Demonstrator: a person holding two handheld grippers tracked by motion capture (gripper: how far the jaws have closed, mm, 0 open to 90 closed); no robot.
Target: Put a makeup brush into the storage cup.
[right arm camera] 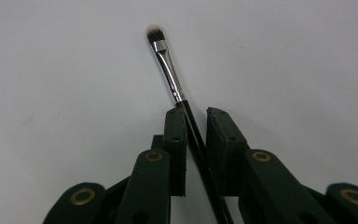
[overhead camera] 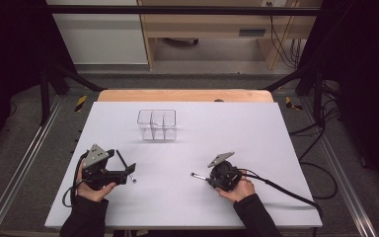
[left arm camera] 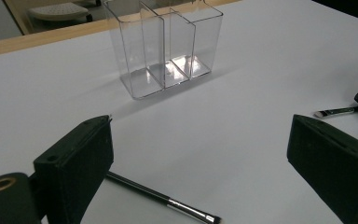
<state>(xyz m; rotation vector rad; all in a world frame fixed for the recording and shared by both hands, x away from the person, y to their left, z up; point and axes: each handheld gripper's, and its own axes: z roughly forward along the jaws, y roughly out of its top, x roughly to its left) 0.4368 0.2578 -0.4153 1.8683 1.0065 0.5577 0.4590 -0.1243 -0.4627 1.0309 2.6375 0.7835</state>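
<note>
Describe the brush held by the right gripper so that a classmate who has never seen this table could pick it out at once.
Start at the white table, whose clear organiser stands near the far edge. Come to the near right, where the right gripper points left. Between its jaws is a thin black brush with a silver ferrule; the other brush lies loose on the table by the left gripper.

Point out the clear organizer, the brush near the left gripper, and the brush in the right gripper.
clear organizer (overhead camera: 157, 125), high view, on its front wall.
brush near the left gripper (left arm camera: 168, 201), left gripper view, on its metal ferrule.
brush in the right gripper (right arm camera: 168, 65), right gripper view, on its metal ferrule.
</note>
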